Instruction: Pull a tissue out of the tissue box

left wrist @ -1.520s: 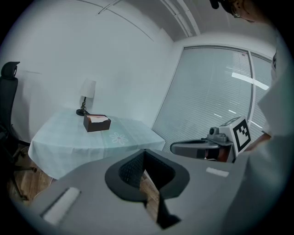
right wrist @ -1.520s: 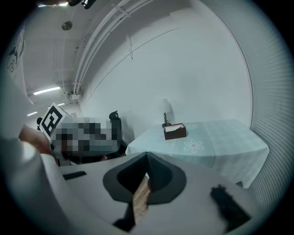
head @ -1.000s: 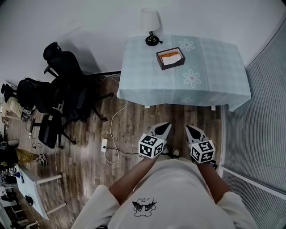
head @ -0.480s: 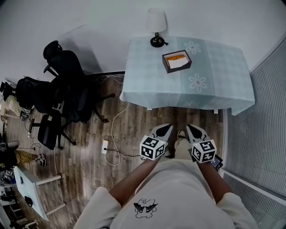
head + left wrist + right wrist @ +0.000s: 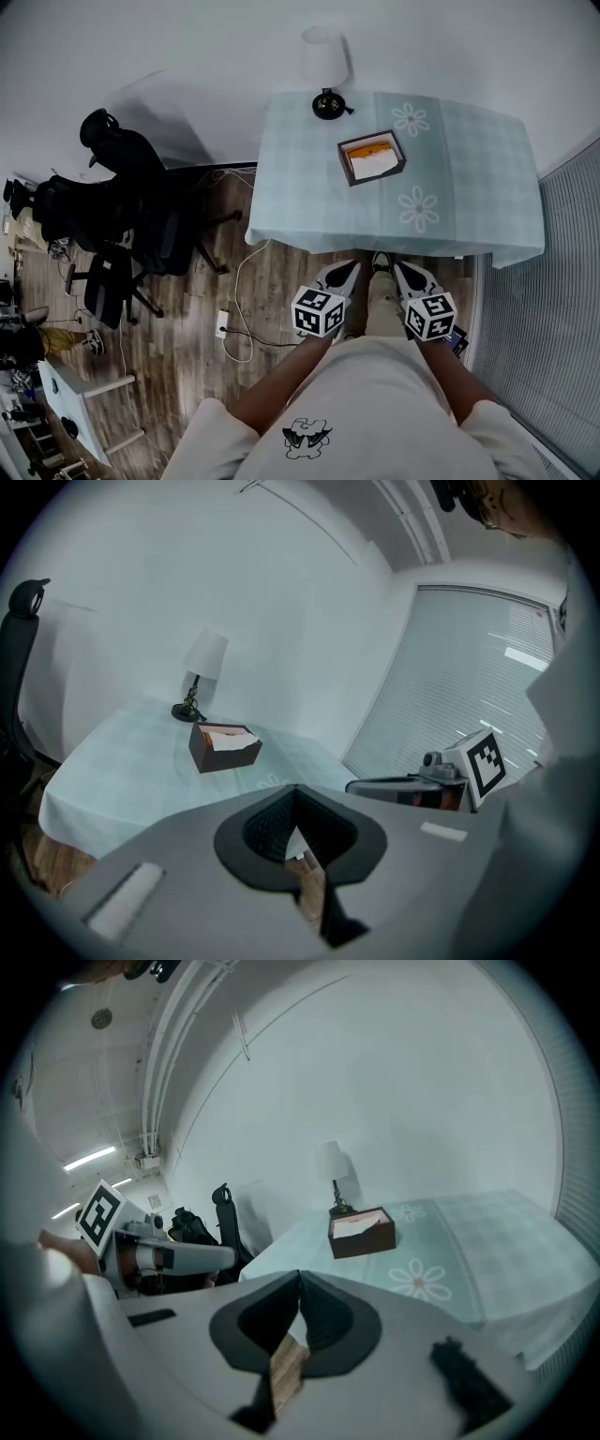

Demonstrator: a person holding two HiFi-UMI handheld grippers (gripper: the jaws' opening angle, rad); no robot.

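Note:
A dark brown tissue box (image 5: 372,157) with white tissue showing at its open top stands on the table (image 5: 300,202), which wears a pale blue cloth with flower prints. It also shows in the left gripper view as the tissue box (image 5: 224,746) and in the right gripper view as the tissue box (image 5: 361,1231). Both grippers hang over the wooden floor just short of the table's near edge, well apart from the box. The left gripper (image 5: 346,265) is shut and holds nothing. The right gripper (image 5: 397,266) is shut and holds nothing.
A small lamp (image 5: 324,64) with a white shade stands at the table's far left corner. Black office chairs (image 5: 122,202) crowd the floor to the left, with a white cable (image 5: 236,281) trailing near them. Slatted blinds (image 5: 562,272) line the right side.
I have stepped toward the table: it and the tissue box sit larger and closer in the head view. Both grippers, still shut, have come near its front edge.

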